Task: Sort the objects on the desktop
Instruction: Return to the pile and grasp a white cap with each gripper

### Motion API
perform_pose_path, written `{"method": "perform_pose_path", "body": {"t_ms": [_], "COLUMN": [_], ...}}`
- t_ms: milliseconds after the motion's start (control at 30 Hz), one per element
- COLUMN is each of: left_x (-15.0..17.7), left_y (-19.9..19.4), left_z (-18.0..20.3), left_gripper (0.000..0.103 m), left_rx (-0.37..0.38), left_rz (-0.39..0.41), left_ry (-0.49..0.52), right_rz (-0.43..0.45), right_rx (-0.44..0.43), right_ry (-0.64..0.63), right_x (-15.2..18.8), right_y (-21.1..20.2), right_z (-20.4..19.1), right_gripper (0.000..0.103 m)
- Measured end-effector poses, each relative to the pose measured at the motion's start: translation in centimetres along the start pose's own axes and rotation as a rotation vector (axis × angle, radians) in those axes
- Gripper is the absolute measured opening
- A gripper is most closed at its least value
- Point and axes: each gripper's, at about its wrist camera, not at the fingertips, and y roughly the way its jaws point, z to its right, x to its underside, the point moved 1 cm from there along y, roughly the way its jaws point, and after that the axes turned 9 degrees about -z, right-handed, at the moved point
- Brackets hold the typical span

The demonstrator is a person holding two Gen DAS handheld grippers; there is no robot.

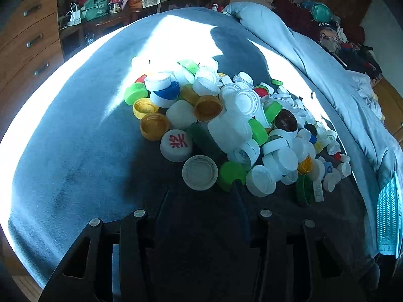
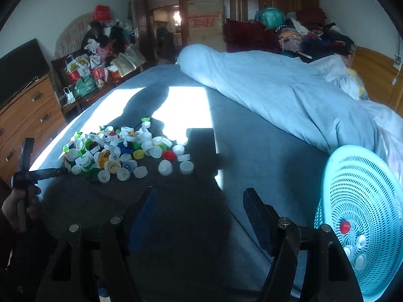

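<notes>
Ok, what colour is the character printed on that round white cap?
Red, on the round white cap; clearest in the left wrist view.

hard sunlight glares on the bed, deep shadows, dim room, fisheye-bent edges.

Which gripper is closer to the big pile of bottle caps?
Left. The left gripper is right at the near edge of the pile of bottle caps, almost touching. The right gripper hangs farther back over bare bed cover, beside the blue basket.

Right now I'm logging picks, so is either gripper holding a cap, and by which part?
Nothing is held. The right gripper is open over bare bedding; the left gripper reaches the cap pile with nothing between its fingers.
</notes>
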Motion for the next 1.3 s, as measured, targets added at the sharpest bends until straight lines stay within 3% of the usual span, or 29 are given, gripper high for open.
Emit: {"method": "perform_pose_path", "body": {"t_ms": [200,233,300,333,567,733,967,1033,1100,1300], "left_x": [-1.0,-1.0,-0.8,-0.5,0.2,0.2,1.1,1.1,1.3,1.4], "left_y": [0.5,0.5,0.0,-0.4,-1.7,-1.9,-3.0,-3.0,-3.2,-5.7], "left_z": [-0.5,-0.4,-0.4,-0.3,-0.7,-0.9,-1.1,-0.7,-0.4,2.5], "left_gripper": [0.036,0.025,0.025,0.025,0.025,0.025,0.025,0.025,0.025,0.025], "left_rx": [-0.024,-0.025,-0.032,-0.037,-0.004,0.016,0.035,0.029,0.029,0.025], "left_rz": [0.026,0.025,0.030,0.046,0.087,0.083,0.073,0.069,0.066,0.098], "left_ry": [-0.010,-0.003,0.002,0.004,-0.009,-0.012,-0.010,0.000,0.006,0.064], "right_rz": [-0.042,-0.047,-0.058,-0.063,-0.141,-0.181,-0.195,-0.199,-0.211,-0.142], "right_rx": [-0.015,-0.021,-0.042,-0.059,-0.202,-0.173,-0.117,-0.113,-0.101,-0.118], "right_ry": [-0.034,-0.037,-0.040,-0.039,-0.061,-0.189,-0.257,-0.258,-0.223,-0.136], "right_x": [-0.1,-0.1,-0.2,-0.2,-1.5,-3.1,-4.6,-4.7,-4.6,-4.1], "right_y": [1.1,1.3,2.1,2.6,10.8,17.3,22.0,22.4,22.0,15.8], "right_z": [-1.8,-2.0,-2.4,-2.5,-5.8,-9.6,-11.4,-11.5,-11.0,-9.6], "right_gripper": [0.075,0.072,0.058,0.056,0.051,0.051,0.051,0.050,0.034,0.034]}}
